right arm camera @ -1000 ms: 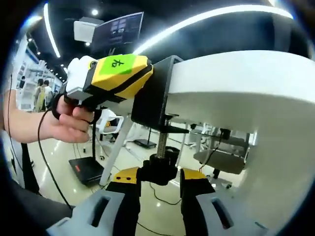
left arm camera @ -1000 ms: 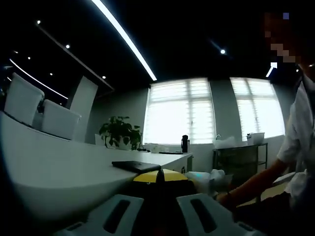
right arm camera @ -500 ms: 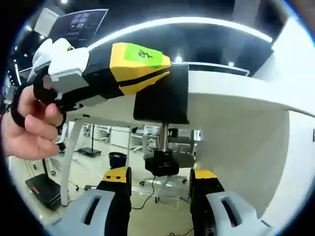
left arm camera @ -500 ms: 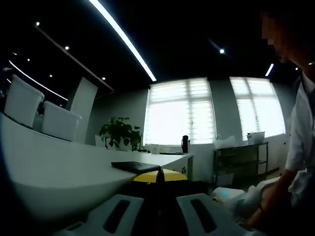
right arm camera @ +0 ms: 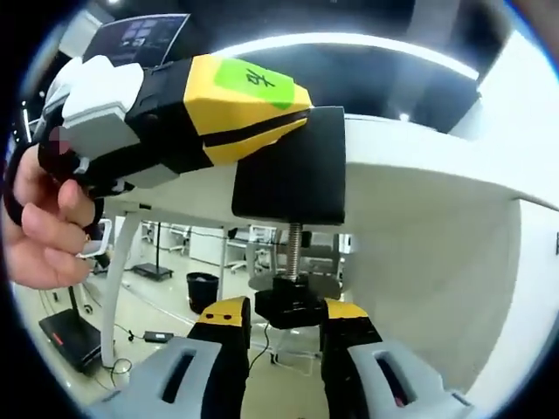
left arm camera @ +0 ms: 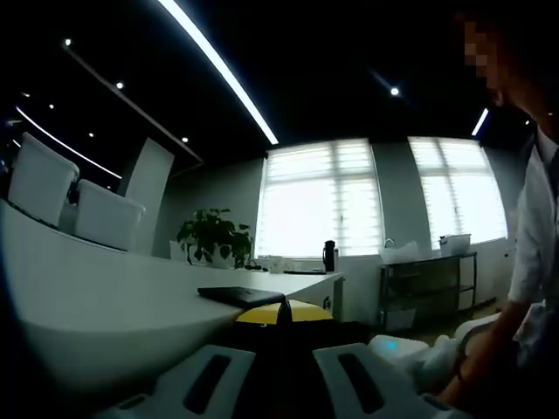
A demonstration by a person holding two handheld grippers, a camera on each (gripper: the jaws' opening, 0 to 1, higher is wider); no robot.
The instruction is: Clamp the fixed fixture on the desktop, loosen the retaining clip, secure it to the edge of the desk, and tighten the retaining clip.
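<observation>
In the right gripper view the black clamp fixture [right arm camera: 290,175] sits over the edge of the white desk [right arm camera: 419,218]. The yellow-and-black left gripper [right arm camera: 293,122], held by a hand [right arm camera: 44,227], comes in from the left and is shut on the fixture's body. A threaded screw [right arm camera: 295,251] hangs below it and ends in a black knob [right arm camera: 293,305]. My right gripper [right arm camera: 286,316] is shut on that knob, one yellow-tipped jaw on each side. In the left gripper view my left gripper [left arm camera: 279,319] holds the dark fixture [left arm camera: 279,336] at the desk's edge [left arm camera: 105,305].
A dark flat item [left arm camera: 240,295] lies on the desk top, with a potted plant [left arm camera: 214,234] and a bottle [left arm camera: 327,255] behind it. A person [left arm camera: 524,262] stands at the right. Under the desk are a desk leg [right arm camera: 118,288], a bin [right arm camera: 202,288] and open floor.
My right gripper's jaws have drawn together onto the knob, and its view has moved up closer under the fixture. The left gripper view holds steady; the person's arm has shifted slightly.
</observation>
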